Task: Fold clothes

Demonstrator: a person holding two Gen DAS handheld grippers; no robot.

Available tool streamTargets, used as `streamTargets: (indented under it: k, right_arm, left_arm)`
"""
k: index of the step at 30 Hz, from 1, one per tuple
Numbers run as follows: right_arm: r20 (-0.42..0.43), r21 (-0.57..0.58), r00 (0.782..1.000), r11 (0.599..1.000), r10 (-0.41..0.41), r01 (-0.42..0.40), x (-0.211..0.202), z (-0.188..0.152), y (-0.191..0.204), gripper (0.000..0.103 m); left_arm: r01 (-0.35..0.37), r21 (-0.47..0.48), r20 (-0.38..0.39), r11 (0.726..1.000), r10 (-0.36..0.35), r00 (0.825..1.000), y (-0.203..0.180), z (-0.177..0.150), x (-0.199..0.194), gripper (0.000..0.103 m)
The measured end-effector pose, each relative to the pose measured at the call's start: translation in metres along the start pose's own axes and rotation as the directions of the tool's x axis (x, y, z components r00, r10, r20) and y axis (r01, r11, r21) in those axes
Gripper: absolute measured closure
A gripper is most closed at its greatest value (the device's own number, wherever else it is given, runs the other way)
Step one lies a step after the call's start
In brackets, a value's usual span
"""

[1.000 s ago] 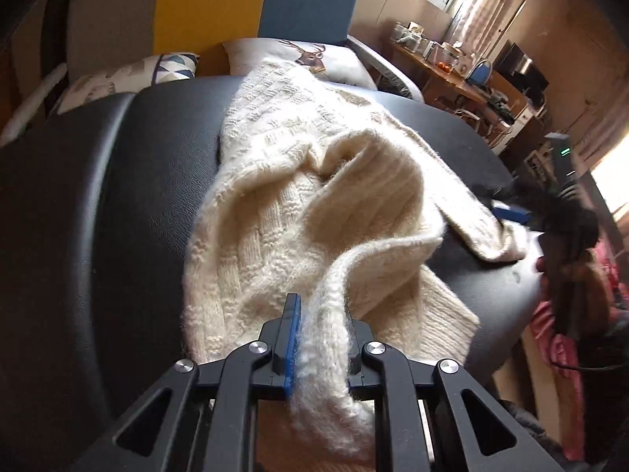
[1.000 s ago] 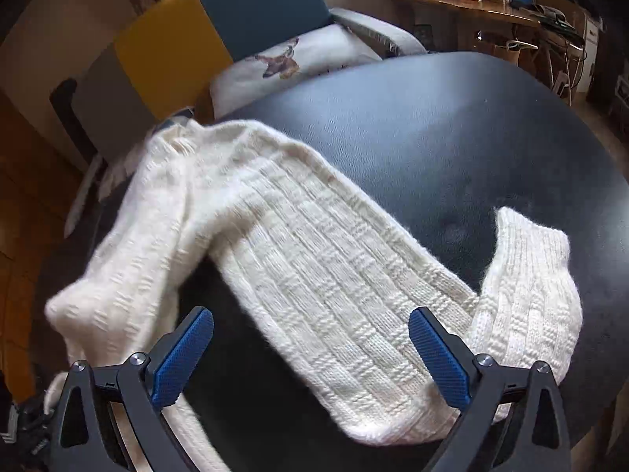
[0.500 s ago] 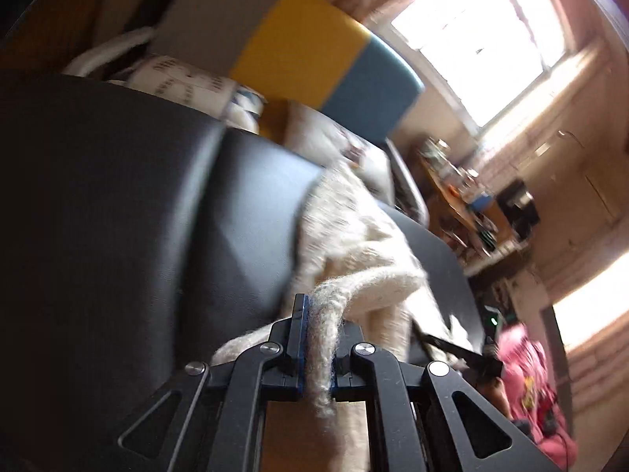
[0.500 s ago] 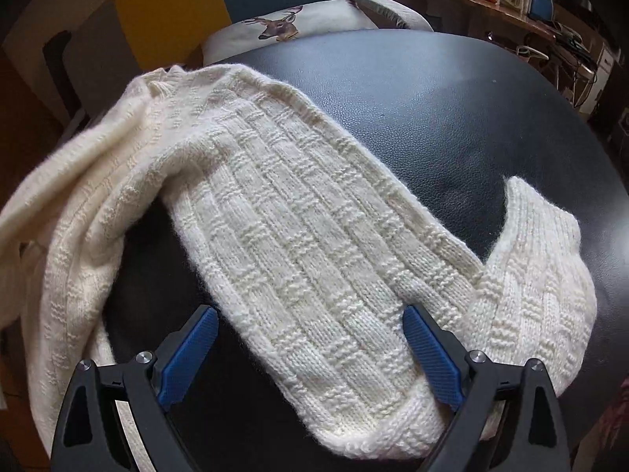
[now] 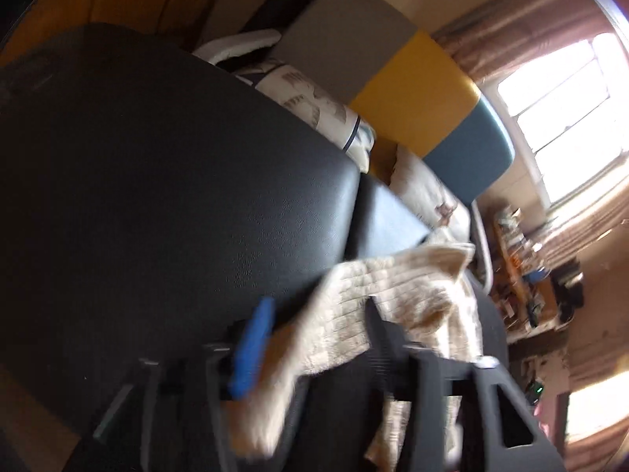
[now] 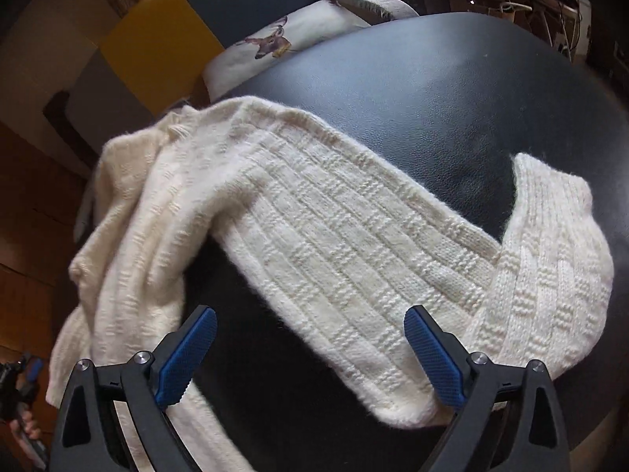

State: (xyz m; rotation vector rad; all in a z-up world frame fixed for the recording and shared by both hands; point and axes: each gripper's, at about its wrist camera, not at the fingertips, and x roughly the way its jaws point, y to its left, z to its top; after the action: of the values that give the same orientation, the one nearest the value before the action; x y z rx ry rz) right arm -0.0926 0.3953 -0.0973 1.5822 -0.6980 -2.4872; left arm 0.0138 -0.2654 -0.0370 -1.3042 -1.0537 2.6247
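Observation:
A cream knitted sweater (image 6: 334,228) lies on a black padded surface (image 6: 432,98). One sleeve runs diagonally across it, and its cuff (image 6: 550,196) is bent back at the right. My right gripper (image 6: 310,354) hovers open over the near edge of that sleeve, its blue pads (image 6: 184,358) apart and holding nothing. The left wrist view is blurred and tilted. In it my left gripper (image 5: 314,338) is open, with a bunched part of the sweater (image 5: 393,287) lying loosely between its spread fingers (image 5: 251,350).
Behind the black surface (image 5: 157,196) stands a sofa with grey, yellow and blue panels (image 5: 416,90), with a deer-print cushion (image 6: 283,43) on it. A cluttered desk (image 5: 523,275) and a bright window (image 5: 562,118) are to the right. A hand (image 6: 23,428) shows at the lower left.
My left gripper was shut on the sweater's edge; now its fingers are spread and the view has swung and tilted left. The sweater body has bunched toward the left. My right gripper stays open.

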Motion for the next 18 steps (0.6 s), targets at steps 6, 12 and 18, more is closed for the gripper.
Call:
streamTargets:
  k: [6,12,18]
  right_arm:
    - [-0.039,-0.073,0.976,0.974,0.212,-0.215,-0.005,-0.014,0.050,0.004]
    - [-0.108,-0.303,0.973,0.925,0.204,-0.227,-0.009,-0.055,0.127,0.004]
    - [-0.189,-0.495,0.967,0.834,0.168,-0.242,-0.006,-0.103,0.162,0.006]
  left_arm:
    - [0.062,0.171,-0.071,0.983,-0.051,0.996,-0.031,-0.060,0.010,0.032]
    - [0.158,0.289,-0.320,0.944,-0.060,0.946,-0.077,-0.135,0.069,0.053]
    - [0.209,0.210,-0.406,0.955,-0.110,0.907,-0.082,-0.158,0.093,0.052]
